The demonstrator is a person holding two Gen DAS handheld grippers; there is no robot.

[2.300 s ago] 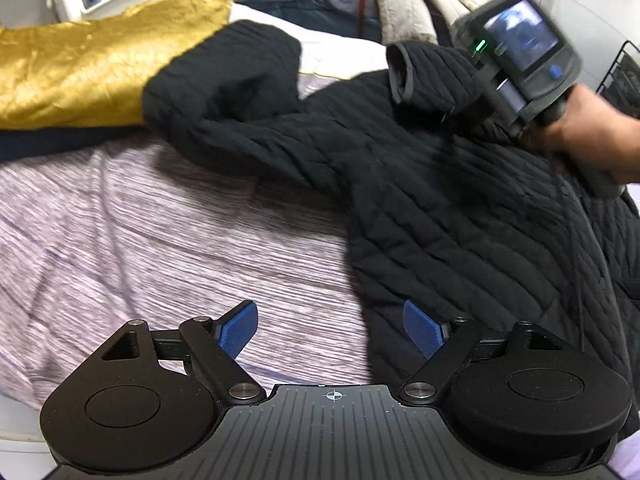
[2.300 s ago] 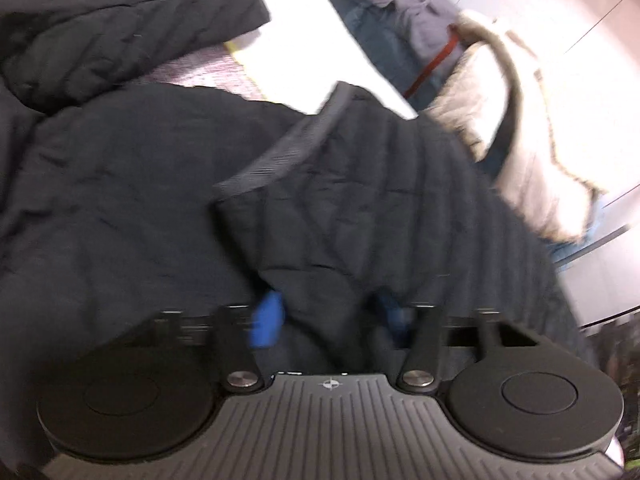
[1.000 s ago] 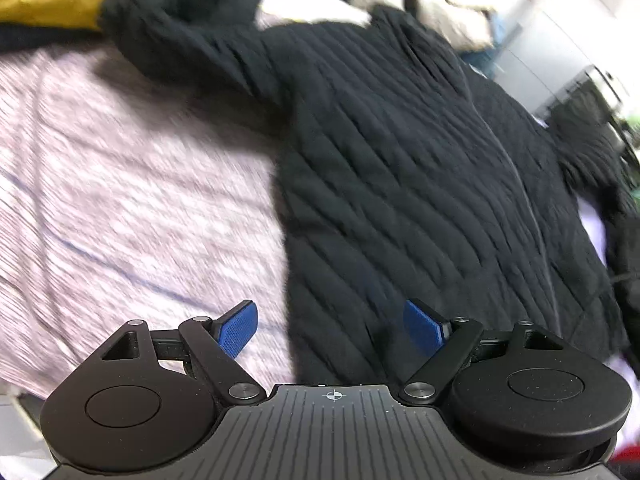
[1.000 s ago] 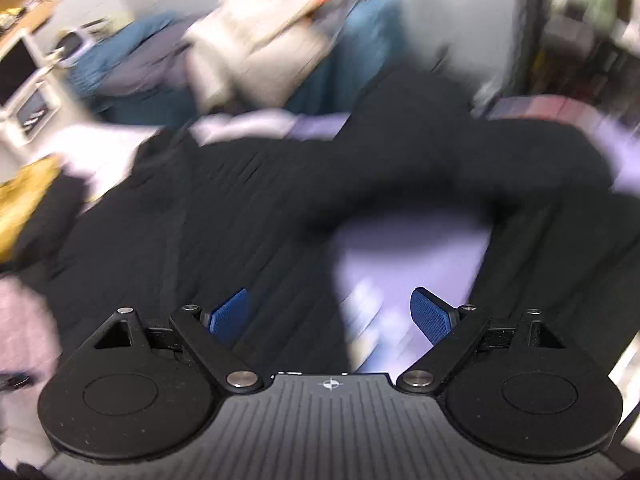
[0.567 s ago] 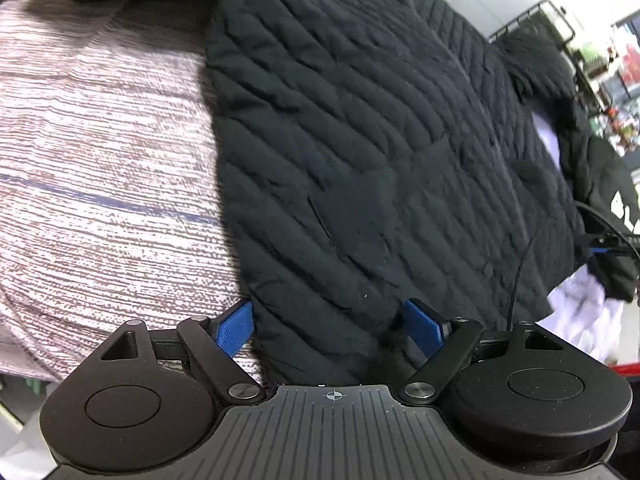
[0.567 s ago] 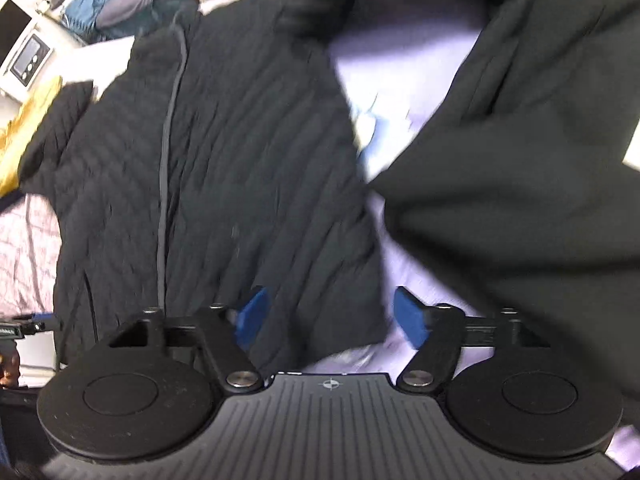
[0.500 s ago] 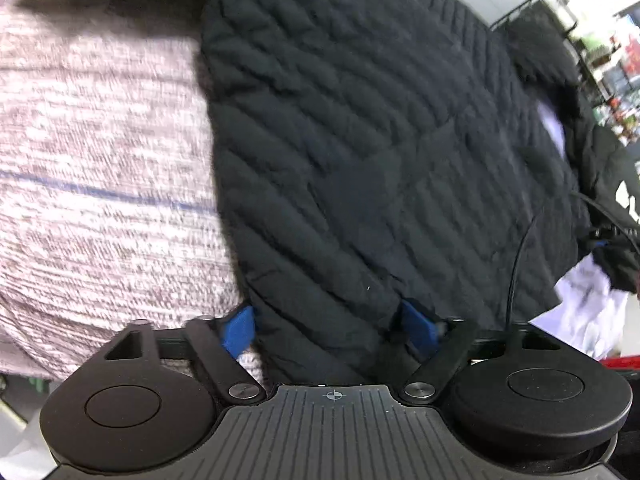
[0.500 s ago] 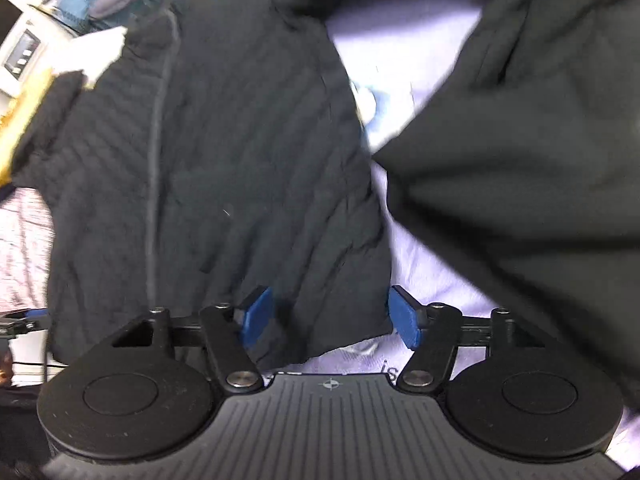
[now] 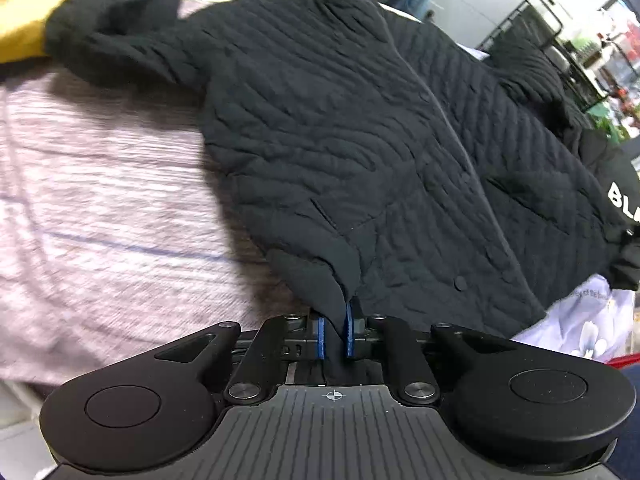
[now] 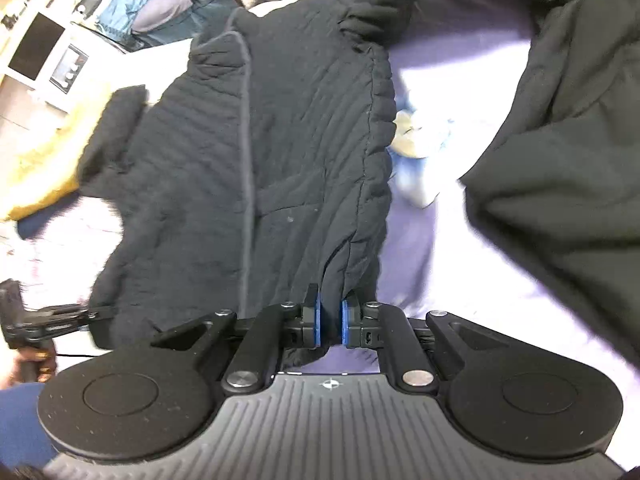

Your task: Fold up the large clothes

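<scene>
Gripping: both tongs have just been closing on the jacket point(image 9: 360, 128) hem, open around it a second ago.
Left tongs point(image 9: 334, 336): clamping the near left hem corner, blue pads pinching a pleat of fabric.
Right tongs point(image 10: 330, 322): clamping the hem at the other corner.
Jacket: lying spread, front up, on the bed point(image 9: 100, 200), collar far away.
Meaning: likely the hem is ready to be lifted and folded toward the collar.
Pose: both tongs are pointing steeply down, the left one seeming to be raising its corner.

Bright, motion-blurred edges – fisheye distortion
</scene>
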